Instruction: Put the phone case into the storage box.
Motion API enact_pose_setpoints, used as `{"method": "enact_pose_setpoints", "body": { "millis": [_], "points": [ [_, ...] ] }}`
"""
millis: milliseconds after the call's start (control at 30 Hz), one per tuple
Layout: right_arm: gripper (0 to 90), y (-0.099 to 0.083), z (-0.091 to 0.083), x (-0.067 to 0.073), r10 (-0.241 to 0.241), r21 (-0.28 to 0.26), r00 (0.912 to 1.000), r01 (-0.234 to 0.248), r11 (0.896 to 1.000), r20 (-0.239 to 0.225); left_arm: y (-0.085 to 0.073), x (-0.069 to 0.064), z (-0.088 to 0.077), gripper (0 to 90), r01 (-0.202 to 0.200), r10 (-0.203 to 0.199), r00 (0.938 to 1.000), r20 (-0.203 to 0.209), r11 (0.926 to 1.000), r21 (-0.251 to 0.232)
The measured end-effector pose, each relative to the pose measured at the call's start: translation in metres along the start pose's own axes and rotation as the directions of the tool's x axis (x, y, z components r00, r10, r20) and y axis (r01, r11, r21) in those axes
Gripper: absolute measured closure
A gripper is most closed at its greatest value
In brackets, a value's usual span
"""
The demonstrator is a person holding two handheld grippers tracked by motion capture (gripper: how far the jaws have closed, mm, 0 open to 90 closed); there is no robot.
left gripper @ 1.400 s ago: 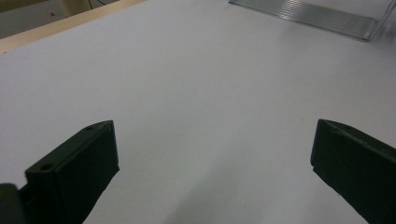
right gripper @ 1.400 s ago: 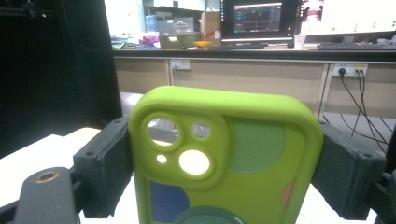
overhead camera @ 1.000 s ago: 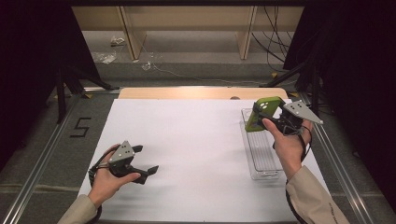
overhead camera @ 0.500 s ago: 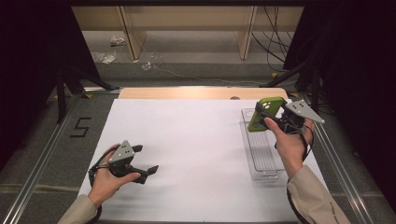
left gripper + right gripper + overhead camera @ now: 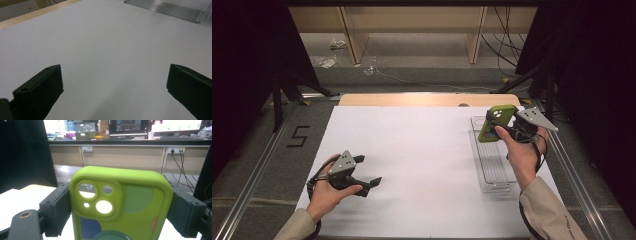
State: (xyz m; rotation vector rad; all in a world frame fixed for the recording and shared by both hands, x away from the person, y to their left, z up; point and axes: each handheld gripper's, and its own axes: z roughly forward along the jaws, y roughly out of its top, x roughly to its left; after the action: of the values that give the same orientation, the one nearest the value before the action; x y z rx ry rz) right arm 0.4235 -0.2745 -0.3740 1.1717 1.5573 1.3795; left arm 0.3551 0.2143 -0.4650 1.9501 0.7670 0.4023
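A lime-green phone case (image 5: 496,122) with camera cut-outs is held up above the far end of a clear plastic tray (image 5: 492,167) at the right side of the white table. My right gripper (image 5: 502,127) is shut on the green phone case (image 5: 120,205), its black pads (image 5: 56,207) pressing both long edges. My left gripper (image 5: 368,182) rests low over the table near the front left, held by a hand. Its jaws stand wide open with bare white table between them, and its fingertips (image 5: 40,90) touch nothing.
The white table top (image 5: 422,150) has a wooden strip (image 5: 422,99) along its far edge. The clear tray's ribbed end (image 5: 165,8) shows in the left gripper view. Metal rails run along both sides; cables and shelving lie beyond on the floor.
The right hand has drifted slightly with the phone case still gripped. The left hand and gripper have stayed in place.
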Motion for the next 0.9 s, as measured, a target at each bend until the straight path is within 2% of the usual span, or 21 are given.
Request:
{"method": "enact_pose_setpoints", "body": {
  "millis": [900],
  "points": [
    [16.8, -0.002, 0.011, -0.002, -0.01, 0.026, 0.9999, 0.01, 1.0, -0.006, 0.0, 0.0, 0.001, 0.1, -0.002, 0.002, 1.0, -0.004, 1.0, 0.003]
  ]
}}
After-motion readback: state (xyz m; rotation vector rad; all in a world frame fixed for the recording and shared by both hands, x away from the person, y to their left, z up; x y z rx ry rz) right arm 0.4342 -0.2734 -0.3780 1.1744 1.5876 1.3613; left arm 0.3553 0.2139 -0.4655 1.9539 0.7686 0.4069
